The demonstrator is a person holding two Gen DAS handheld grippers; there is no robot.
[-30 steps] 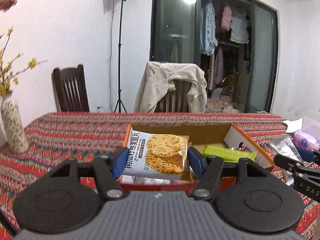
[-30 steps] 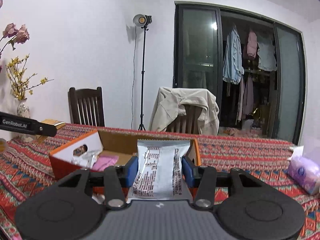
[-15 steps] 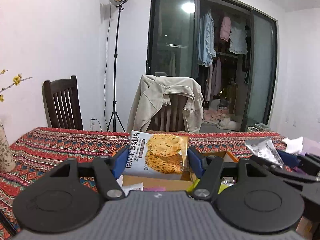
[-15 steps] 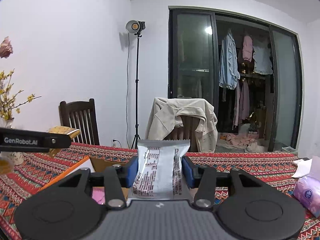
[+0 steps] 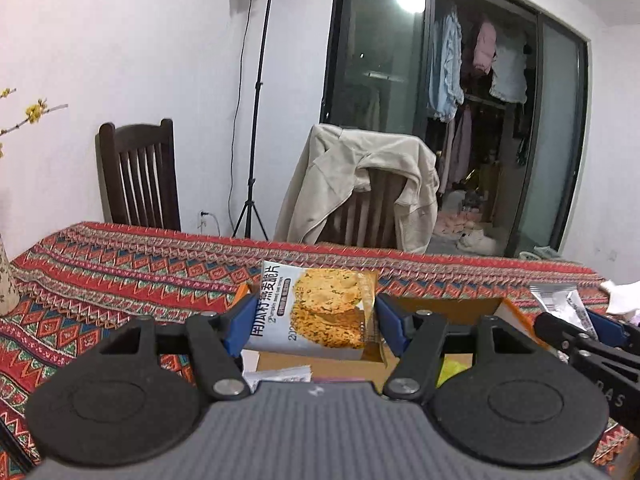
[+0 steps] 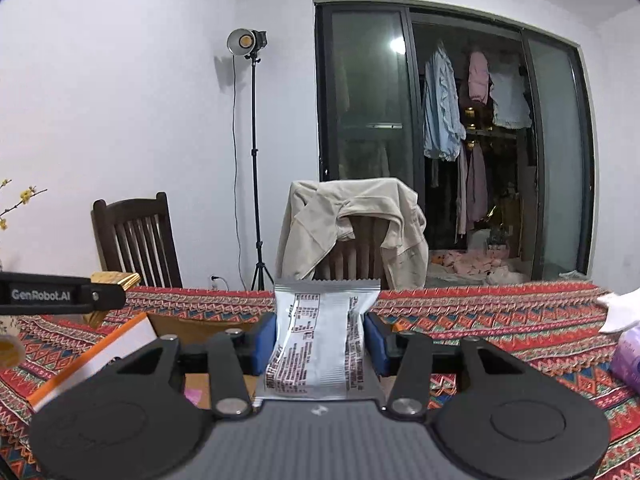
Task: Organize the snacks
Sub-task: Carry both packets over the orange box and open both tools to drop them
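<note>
Tongs first: your left tongs (image 5: 310, 322) are clamped on an oat-crisp packet (image 5: 316, 312), its blue pads pressing the two short sides, so the packet stands upright with its printed face toward you. Your right tongs (image 6: 320, 338) are clamped on a silver sachet (image 6: 320, 336), which also stands upright, its crimped top edge highest and its small print facing you.

Both packets hang above an open cardboard box (image 5: 452, 306) with orange edges. From the left tongs the box lies directly below and ahead, its long side running left to right across your view. From the right tongs the same box (image 6: 192, 326) sits below and to the left, one white flap raised. The left hand looks the better placed of the two for a drop straight down; the right would need to travel left.

Inside the box you can partly make out a yellow-green wrapper, a pink one, and some white packaging, but the tongs' bodies cover most of the interior, so free space there cannot be judged.

Beneath the box is a desk (image 5: 120, 264) with a red patterned cloth. A purple pack (image 6: 626, 354) lies at the right edge, cut off by the frame. Behind the desk stand two chairs, one draped with a beige jacket (image 6: 352, 224).
</note>
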